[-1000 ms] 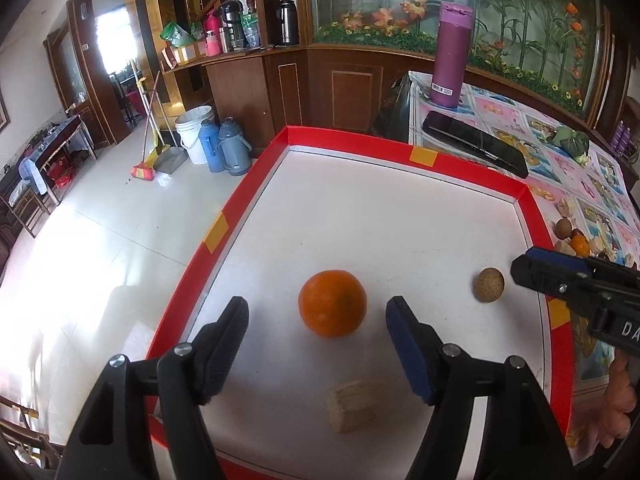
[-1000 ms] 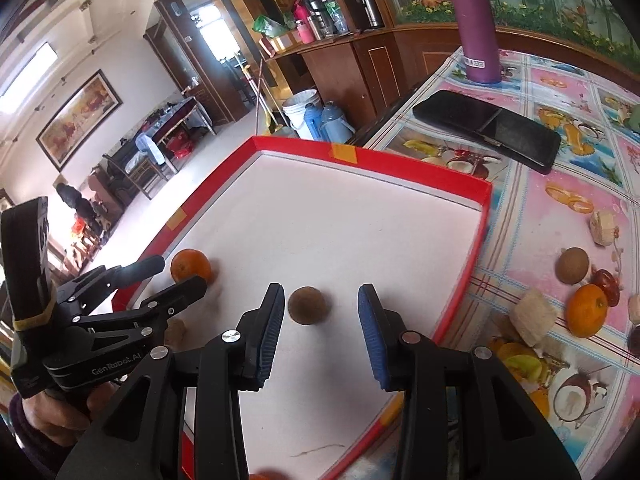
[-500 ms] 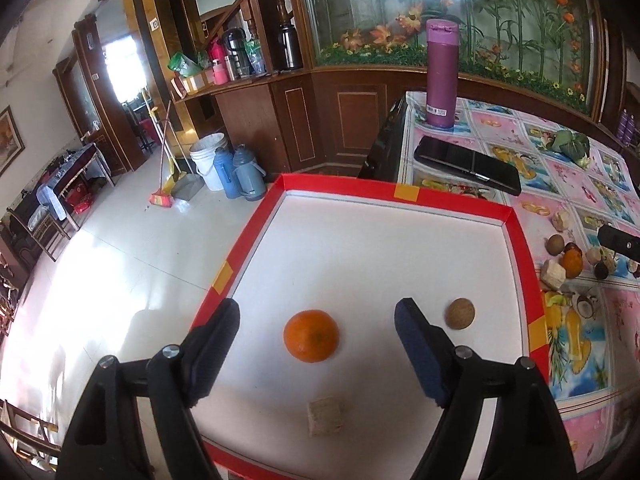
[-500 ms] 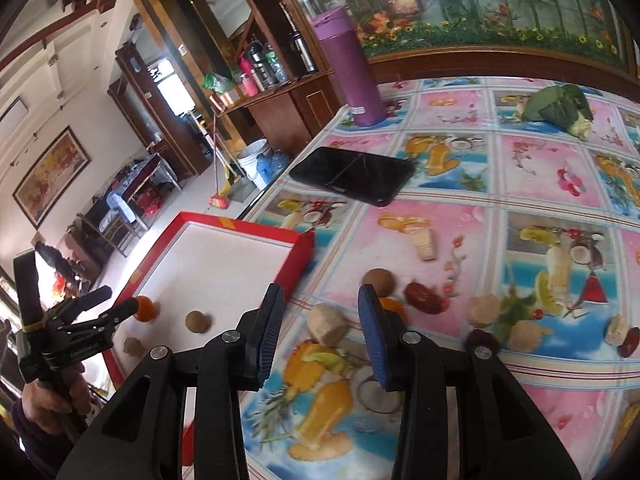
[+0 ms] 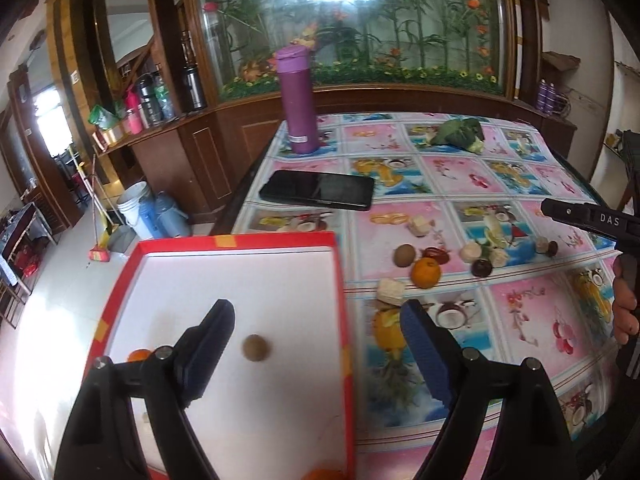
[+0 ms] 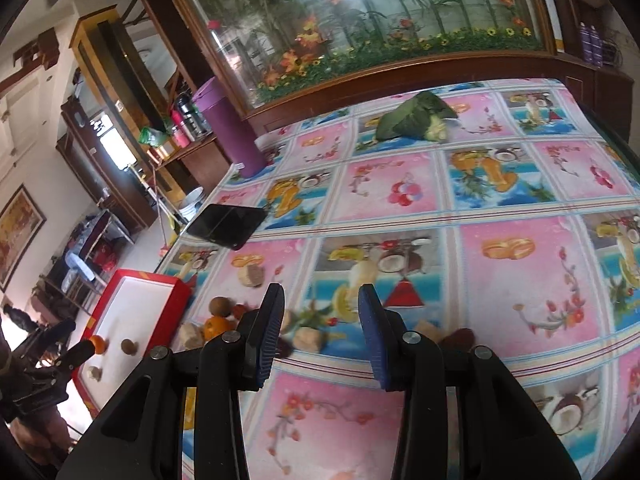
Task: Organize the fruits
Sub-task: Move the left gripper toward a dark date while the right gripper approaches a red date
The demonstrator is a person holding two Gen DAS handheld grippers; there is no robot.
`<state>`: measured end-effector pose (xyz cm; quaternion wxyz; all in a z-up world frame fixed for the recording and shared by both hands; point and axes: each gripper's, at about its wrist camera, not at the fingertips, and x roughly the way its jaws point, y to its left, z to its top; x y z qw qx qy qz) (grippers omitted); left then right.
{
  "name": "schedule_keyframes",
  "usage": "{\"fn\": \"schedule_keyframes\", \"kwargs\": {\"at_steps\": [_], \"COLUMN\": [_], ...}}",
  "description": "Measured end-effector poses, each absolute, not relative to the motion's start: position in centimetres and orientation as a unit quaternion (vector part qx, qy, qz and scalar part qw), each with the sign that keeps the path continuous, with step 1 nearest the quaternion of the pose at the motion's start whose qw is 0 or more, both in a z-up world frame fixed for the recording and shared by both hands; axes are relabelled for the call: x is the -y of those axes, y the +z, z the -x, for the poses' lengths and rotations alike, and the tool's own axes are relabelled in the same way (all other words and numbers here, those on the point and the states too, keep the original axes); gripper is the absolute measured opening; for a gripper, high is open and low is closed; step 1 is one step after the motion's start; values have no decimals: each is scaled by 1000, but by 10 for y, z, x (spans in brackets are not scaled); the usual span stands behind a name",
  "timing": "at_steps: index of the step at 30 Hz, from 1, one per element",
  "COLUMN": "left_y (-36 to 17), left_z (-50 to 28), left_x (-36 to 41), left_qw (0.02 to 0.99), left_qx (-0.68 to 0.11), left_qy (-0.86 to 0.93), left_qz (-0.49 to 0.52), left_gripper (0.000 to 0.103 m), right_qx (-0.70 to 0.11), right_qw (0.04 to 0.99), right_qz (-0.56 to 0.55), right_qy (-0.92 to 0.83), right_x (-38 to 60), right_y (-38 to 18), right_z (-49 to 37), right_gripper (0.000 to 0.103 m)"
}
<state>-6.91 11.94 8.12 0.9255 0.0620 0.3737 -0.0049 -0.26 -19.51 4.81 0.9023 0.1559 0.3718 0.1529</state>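
Left gripper (image 5: 316,344): jaws opening wide, nothing between the pads, above a red-rimmed tray (image 5: 339,280) holding a brown round fruit (image 5: 255,347) and an orange (image 5: 139,355). Right gripper (image 6: 320,332): jaws partly apart, empty, over the patterned tablecloth (image 6: 500,272). Beyond: loose fruits (image 5: 426,272) beside the tray, then phone (image 5: 318,189), purple bottle (image 5: 298,100).

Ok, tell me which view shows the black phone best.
The left wrist view. There the black phone lies unobstructed and nearly whole on the tablecloth, in front of the purple bottle. The right wrist view shows it smaller and skewed near the table's left edge.
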Motion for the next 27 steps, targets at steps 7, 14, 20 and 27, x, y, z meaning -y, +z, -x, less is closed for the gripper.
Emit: {"fn": "schedule_keyframes", "kwargs": {"at_steps": [7,14,20,27], "left_y": [66,55,37,17], "left_z": [61,52,43,20], "left_x": [-75,-47,-16,4], "left_qw": [916,917,914,903], "left_qx": [-394,-393,-393,-415], "left_qy": [-41,-55,-64,-79], "left_qz": [-64,-47,-75,-76], "left_gripper": [87,87,87,87], "right_qx": [-398,-413,-447,-462], "right_qw": [894,891,879,873], "right_qz": [-180,-163,-125,-106], "right_qy": [102,94,108,113], "right_x": [253,266,249,241], "right_y": [32,27,15,10], "right_z": [4,7,2,1], "right_gripper": [38,38,38,38]}}
